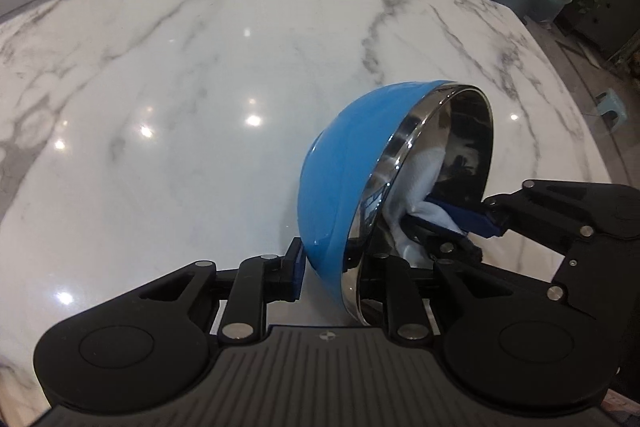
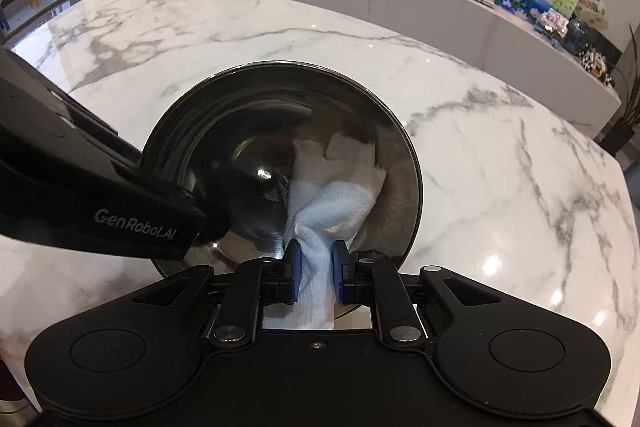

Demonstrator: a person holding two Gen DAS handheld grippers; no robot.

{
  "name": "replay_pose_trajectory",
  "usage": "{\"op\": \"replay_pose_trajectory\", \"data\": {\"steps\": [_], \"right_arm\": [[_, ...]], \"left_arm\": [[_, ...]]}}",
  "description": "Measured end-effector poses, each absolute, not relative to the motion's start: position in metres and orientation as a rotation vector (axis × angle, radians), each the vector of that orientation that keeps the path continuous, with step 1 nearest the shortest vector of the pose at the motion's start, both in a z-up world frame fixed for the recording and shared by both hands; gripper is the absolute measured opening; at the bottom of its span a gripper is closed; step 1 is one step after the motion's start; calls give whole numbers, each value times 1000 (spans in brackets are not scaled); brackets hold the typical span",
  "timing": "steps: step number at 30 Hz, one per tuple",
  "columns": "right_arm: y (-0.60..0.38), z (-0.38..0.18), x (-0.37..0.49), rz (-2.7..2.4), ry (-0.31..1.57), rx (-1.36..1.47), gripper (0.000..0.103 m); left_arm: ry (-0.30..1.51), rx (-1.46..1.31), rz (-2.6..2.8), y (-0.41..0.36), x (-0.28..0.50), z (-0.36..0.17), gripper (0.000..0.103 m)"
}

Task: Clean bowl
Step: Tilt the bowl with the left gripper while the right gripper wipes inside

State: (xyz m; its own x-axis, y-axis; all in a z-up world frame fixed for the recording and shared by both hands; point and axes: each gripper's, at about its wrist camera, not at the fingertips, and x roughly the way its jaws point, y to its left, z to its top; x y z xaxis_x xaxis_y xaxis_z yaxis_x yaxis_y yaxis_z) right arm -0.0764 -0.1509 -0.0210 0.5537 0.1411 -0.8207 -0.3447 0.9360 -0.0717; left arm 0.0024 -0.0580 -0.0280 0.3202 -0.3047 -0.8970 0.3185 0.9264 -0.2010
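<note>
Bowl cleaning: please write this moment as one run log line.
left gripper: shut on bowl rim, bowl tilted | right gripper: shut on cloth, cloth inside bowl | table: marble

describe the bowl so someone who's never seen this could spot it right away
On the white marble table, look just ahead of the two black grippers. The bowl is tipped on its edge, the left gripper clamping its rim, a white cloth pressed inside. It alone is glossy blue outside and mirror steel inside.

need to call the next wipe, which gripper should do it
Right: the right gripper already pinches the white cloth inside the tilted bowl; the left gripper is clamped on its rim.
</note>
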Motion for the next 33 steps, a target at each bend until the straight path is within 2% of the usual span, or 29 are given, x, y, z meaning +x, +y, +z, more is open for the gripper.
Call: {"op": "replay_pose_trajectory", "data": {"steps": [10,24,33], "right_arm": [[-157,-15,-81,432,980,-7,14],[-138,-17,-83,299,908,-372,14],[-141,-13,-83,262,913,-347,14]], "left_arm": [[1138,69,-398,-62,1,-24,15],[1124,118,-390,-63,1,-21,15],[1127,125,-401,-68,-2,-25,18]]}}
